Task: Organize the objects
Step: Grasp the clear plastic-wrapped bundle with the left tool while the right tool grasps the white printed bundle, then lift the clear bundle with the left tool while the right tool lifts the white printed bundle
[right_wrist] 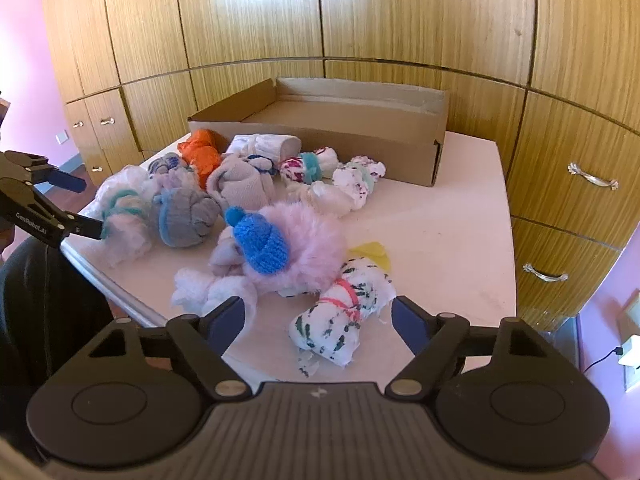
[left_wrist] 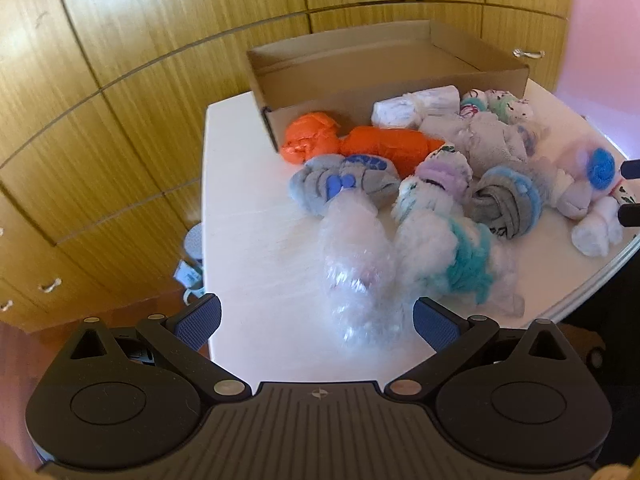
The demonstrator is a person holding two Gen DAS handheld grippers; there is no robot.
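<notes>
On the white counter (right_wrist: pixel 452 240) a heap of rolled sock bundles lies in front of a shallow cardboard box (right_wrist: pixel 320 136) that stands at the far edge, against the wooden cabinets (right_wrist: pixel 360 12). The left gripper (left_wrist: pixel 316 322) hangs over the near left edge of the counter with its blue-padded fingers (left_wrist: pixel 198 322) spread wide and holding nothing; a fluffy white bundle (left_wrist: pixel 356 276), blurred, lies between them and just ahead. Just right of it is a white bundle with teal yarn (left_wrist: pixel 452 256). Behind these lie a grey bundle with blue print (left_wrist: pixel 344 188), an orange bundle (left_wrist: pixel 352 144) touching the box's front wall, and a grey bundle with a light-blue cuff (left_wrist: pixel 506 200). Further right, near the middle of the counter, a fuzzy pink bundle (right_wrist: pixel 308 252) carries a blue knitted cap (right_wrist: pixel 260 242). The right gripper (right_wrist: pixel 318 322) is at the near edge, fingers (right_wrist: pixel 410 326) also wide apart and gripping nothing; a white bundle with green marks and a pink band (right_wrist: pixel 340 312) lies on the counter between and just beyond them. A yellow scrap (right_wrist: pixel 374 252) shows behind that bundle.
</notes>
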